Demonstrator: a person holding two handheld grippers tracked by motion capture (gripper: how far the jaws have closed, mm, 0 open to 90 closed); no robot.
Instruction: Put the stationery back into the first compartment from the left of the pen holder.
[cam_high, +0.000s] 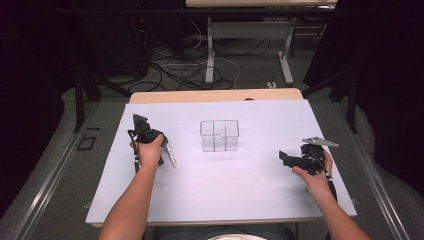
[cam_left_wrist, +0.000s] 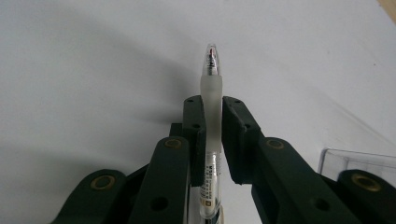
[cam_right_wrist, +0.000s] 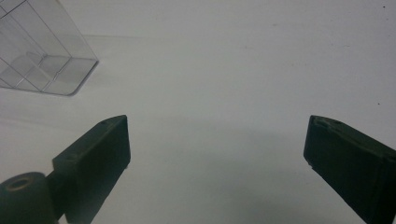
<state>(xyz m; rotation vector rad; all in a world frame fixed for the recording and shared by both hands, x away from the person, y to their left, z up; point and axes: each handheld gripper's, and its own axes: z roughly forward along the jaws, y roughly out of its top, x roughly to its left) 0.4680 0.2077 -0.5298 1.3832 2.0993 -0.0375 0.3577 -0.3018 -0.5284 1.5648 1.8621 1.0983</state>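
I am working over a table covered by a smooth, matte white sheet, with a strip of pale wood showing along its far edge. Near the middle of the sheet stands a clear plastic organizer, a boxy, hard-walled holder split by thin transparent partitions into several compartments; from the right gripper view its glossy walls and rounded bottom corner catch the light, and it looks empty as far as I can see.

My left gripper is clenched on a pen. The pen has a translucent barrel, a frosted, slightly waisted grip section and a clear tapered tip with a dark point inside; a printed label sits lower down the barrel. The black jaws, blocky and matte with brass-coloured pivot pins, pinch the barrel between them at the grip section, so the tip sticks out past the jaw ends over the white sheet. In the high view the pen slants out from the left hand, to the left of the organizer and apart from it.

My right gripper is released, its two flat black jaws spread wide with nothing but white sheet between them. It hovers at the right side of the table, held in the right hand, well apart from the organizer.
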